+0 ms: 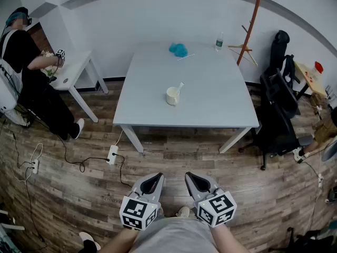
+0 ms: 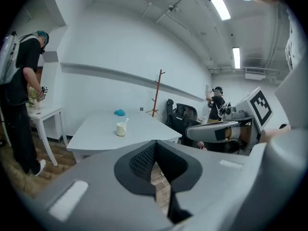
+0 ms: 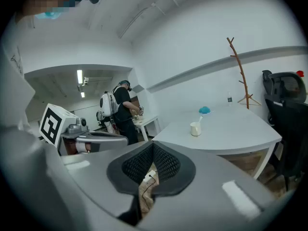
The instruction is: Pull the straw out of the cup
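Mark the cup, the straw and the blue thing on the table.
cup (image 1: 171,97), head view, its outer wall.
straw (image 1: 180,86), head view, the end sticking out above the cup.
blue thing (image 1: 178,49), head view, its middle.

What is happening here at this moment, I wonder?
A person stands some way back from the grey table, holding a hand-held gripper in each hand. The left hand-held gripper and the right hand-held gripper are both shut and empty. The cup stands on the table, far from both, with the straw in it. The straw is not yet pulled out.
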A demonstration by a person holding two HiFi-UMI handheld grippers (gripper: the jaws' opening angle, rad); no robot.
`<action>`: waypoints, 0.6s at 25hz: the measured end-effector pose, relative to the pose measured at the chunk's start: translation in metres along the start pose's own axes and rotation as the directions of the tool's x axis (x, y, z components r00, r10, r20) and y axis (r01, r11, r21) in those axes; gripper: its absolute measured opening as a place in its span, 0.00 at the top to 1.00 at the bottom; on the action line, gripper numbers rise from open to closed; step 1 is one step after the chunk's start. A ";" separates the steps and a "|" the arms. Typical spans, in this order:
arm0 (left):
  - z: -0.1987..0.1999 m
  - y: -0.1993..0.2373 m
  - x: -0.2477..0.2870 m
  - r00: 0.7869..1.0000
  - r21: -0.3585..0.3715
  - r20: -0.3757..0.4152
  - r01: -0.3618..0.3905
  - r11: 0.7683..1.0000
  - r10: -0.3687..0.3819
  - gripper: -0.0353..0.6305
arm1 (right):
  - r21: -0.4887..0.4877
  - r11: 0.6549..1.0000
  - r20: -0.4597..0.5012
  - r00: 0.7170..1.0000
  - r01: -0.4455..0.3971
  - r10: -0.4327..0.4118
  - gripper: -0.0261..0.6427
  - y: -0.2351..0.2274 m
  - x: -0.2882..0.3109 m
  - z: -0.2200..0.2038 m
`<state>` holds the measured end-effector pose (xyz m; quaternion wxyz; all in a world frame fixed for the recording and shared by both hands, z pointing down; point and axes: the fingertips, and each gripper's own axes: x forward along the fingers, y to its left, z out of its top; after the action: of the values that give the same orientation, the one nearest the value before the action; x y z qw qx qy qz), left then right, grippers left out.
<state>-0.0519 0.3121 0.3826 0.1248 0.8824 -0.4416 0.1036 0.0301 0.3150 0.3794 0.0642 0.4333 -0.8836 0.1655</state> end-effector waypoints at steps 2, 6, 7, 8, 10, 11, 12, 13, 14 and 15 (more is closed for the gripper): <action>-0.001 -0.001 -0.003 1.000 -0.001 -0.003 0.002 1.000 -0.002 0.92 | 0.000 1.000 -0.002 1.000 -0.001 0.001 0.95 0.003 -0.001 -0.001; -0.002 -0.002 -0.007 1.000 0.002 -0.003 0.006 1.000 -0.006 0.92 | 0.010 1.000 -0.004 1.000 -0.006 0.006 0.95 0.008 -0.001 -0.004; -0.002 -0.002 -0.007 1.000 0.002 -0.002 0.007 1.000 -0.007 0.92 | 0.010 1.000 -0.004 1.000 -0.007 0.007 0.95 0.008 -0.002 -0.004; -0.002 -0.002 -0.008 1.000 0.002 -0.002 0.007 1.000 -0.007 0.92 | 0.008 1.000 -0.003 1.000 -0.007 0.007 0.95 0.009 -0.002 -0.004; -0.003 -0.003 -0.008 1.000 0.002 -0.004 0.009 1.000 -0.009 0.92 | 0.004 1.000 0.007 1.000 -0.010 0.010 0.95 0.011 -0.004 -0.002; -0.004 -0.003 -0.008 1.000 0.001 -0.005 0.012 1.000 -0.012 0.92 | 0.006 1.000 0.016 1.000 -0.012 0.012 0.95 0.012 -0.005 0.000; -0.005 -0.003 -0.008 1.000 0.000 -0.007 0.016 1.000 -0.016 0.92 | 0.009 1.000 0.024 1.000 -0.014 0.013 0.95 0.013 -0.005 0.001; -0.005 -0.003 -0.009 1.000 -0.001 -0.008 0.019 1.000 -0.019 0.92 | 0.014 1.000 0.031 0.999 -0.013 0.012 0.95 0.014 -0.005 0.002; -0.006 -0.002 -0.010 1.000 -0.002 -0.008 0.021 1.000 -0.021 0.92 | 0.017 1.000 0.033 0.999 -0.010 0.010 0.95 0.015 -0.005 0.002; -0.006 0.000 -0.011 1.000 -0.002 -0.008 0.024 1.000 -0.024 0.92 | 0.019 1.000 0.030 1.000 -0.006 0.006 0.95 0.015 -0.003 0.001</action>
<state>-0.0584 0.3220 0.3855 0.1285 0.8872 -0.4304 0.1053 0.0206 0.3257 0.3745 0.0463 0.4337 -0.8841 0.1676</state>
